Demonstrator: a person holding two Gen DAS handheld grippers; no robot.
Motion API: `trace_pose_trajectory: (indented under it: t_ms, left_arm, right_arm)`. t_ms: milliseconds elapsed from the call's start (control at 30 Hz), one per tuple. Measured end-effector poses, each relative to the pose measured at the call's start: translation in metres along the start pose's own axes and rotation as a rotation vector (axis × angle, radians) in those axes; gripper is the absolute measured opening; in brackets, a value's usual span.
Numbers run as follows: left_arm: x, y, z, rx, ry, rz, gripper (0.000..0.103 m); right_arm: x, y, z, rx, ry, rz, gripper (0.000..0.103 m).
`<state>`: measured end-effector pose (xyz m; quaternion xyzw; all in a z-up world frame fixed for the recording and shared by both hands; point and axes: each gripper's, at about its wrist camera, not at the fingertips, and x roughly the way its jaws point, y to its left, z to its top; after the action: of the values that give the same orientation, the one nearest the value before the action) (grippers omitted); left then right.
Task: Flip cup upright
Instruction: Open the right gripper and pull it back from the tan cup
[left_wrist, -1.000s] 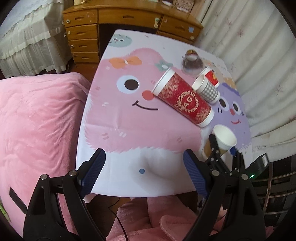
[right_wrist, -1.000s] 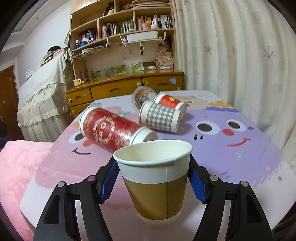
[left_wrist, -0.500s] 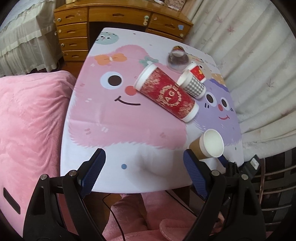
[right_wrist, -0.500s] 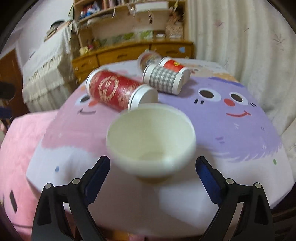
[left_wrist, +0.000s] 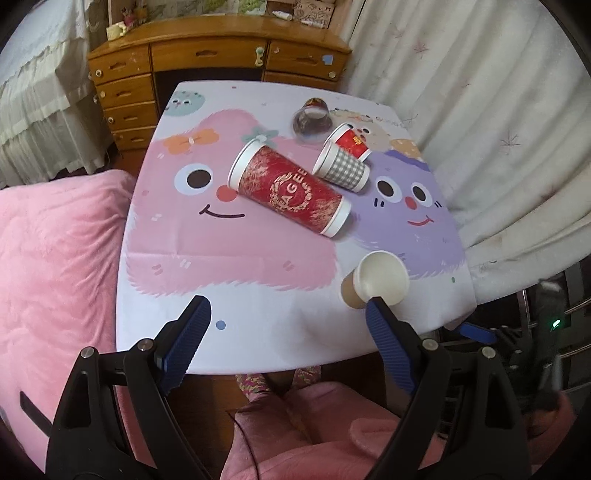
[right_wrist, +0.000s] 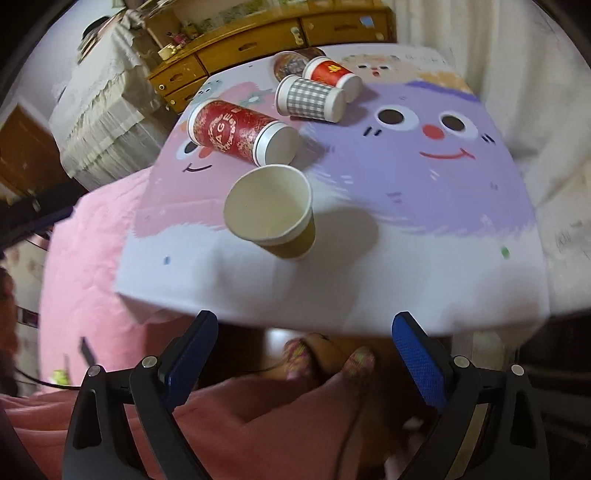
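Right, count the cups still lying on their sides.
4. Big red cup mid-table; checked cup just beyond it; small red cup against that; clear cup farthest back. The brown cup stands upright. None seem hidden.

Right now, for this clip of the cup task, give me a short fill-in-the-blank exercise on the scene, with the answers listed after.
1. The brown cup stands ____ on the table, mouth up.
2. The tall red cup lies on its ____.
3. The right gripper has its jaws ____ and holds nothing.
4. The checked cup lies beside a short cup whose colour is ____.

Missing words: upright; side; open; red
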<state>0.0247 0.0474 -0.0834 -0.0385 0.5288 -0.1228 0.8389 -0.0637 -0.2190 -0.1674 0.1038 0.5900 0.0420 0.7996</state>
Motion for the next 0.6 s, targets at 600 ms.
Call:
trace_pose_trajectory:
  t_ms: [600]
  left_arm:
    - [-0.1, -0.087, 0.0, 0.001, -0.216, 0.199, 0.084]
  right_arm:
    - [-0.164, 0.002, 0.041, 0.114, -0.196, -0.101, 0.1]
